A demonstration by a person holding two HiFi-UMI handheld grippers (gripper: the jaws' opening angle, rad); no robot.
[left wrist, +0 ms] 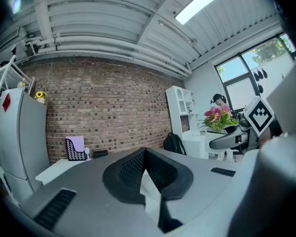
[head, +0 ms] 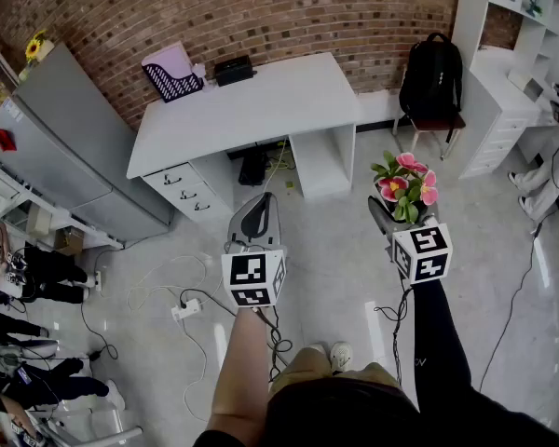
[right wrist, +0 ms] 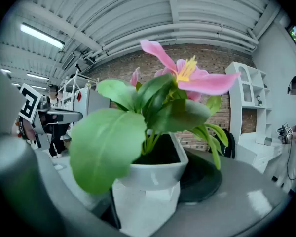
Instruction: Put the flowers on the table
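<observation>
Head view: pink flowers ride in the right hand-held gripper, well short of the smooth white bench, so it's the carry step. Next up, I reckon, walk over and lower them. Left gripper view: left hand-held gripper pressed together, empty. Right gripper view: jaws pinch a glossy squarish white pot, waxy leaves.

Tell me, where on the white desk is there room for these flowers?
The white desk is mostly bare: the front strip, and the right end past the black box. The back left corner is crowded, with the black mesh file holder and that box near it. The potted flowers would probably fit best on the right.
</observation>
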